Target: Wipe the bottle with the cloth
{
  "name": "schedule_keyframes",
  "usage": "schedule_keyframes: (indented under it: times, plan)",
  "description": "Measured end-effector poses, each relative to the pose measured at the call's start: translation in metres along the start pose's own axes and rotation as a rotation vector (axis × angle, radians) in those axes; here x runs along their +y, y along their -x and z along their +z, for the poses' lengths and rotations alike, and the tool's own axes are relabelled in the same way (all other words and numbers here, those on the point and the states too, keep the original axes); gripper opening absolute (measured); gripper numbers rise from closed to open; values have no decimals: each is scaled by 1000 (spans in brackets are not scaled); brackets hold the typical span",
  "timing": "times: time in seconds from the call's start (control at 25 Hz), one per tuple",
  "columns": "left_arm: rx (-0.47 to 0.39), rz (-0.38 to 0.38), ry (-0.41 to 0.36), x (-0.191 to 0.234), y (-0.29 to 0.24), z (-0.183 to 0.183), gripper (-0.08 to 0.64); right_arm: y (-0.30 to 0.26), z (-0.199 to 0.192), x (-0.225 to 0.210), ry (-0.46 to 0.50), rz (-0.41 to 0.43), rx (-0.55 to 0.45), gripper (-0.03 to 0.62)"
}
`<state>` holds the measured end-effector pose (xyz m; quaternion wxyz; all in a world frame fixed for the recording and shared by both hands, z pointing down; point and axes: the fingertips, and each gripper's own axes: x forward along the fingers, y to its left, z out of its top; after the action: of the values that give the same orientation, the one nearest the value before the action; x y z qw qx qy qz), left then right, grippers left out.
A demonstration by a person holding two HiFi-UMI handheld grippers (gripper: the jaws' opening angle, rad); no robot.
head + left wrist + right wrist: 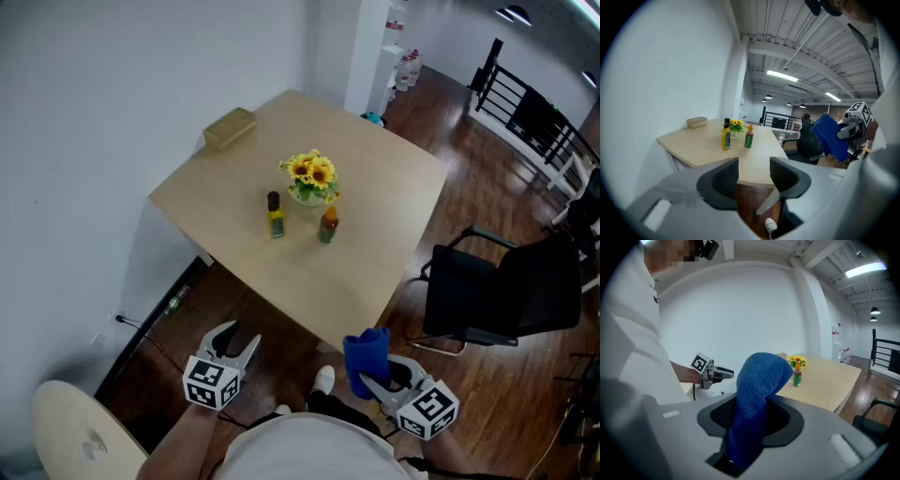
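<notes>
Two bottles stand on the light wooden table (375, 262): a yellow one with a black cap (275, 216) (725, 136) and a green one with an orange-red cap (328, 226) (748, 137) (797, 377). Both grippers hang below the table's near edge, well short of the bottles. My left gripper (236, 339) (754, 176) is open with nothing between its fingers. My right gripper (373, 380) (750, 416) is shut on a blue cloth (366, 354) (757, 399) (830, 136), which stands up from the jaws and droops over.
A vase of yellow flowers (312, 178) stands just behind the bottles. A tan box (230, 127) lies at the table's far left corner. A black office chair (506, 291) stands to the right of the table. A round pale surface (84, 431) sits at lower left.
</notes>
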<state>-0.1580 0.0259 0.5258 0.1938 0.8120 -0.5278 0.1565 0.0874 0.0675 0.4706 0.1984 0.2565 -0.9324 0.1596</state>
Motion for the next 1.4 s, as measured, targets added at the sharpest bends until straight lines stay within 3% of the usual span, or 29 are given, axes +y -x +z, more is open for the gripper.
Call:
schedule_keyframes:
  times: [0.24,0.56,0.76,0.96,1.04,1.24,1.4]
  plan:
    - [-52,54,-58,39,-91,75,232,-26,26,-87,23,-10,24,158]
    - [-39,80,-126,118,-215,133,265,-59,59,-128,-46,-133,11,158]
    - [-13,2,-148,147,-282,147,265,-72,74,-123,-98,-242,16,158]
    - [-15,-113,-203,147,-317,152,227,-85,74,-112,-168,-350,26,158]
    - [-33,-152,-230,144,-323,157,160,-89,71,-108,-192,-385,27,158]
    - [-23,-199,-266,143,-321,160,153,-100,70,-96,-229,-423,19,158]
    - [-53,-263,-297,127,-294,183,153,-102,84,-98,-185,-411,-3,158]
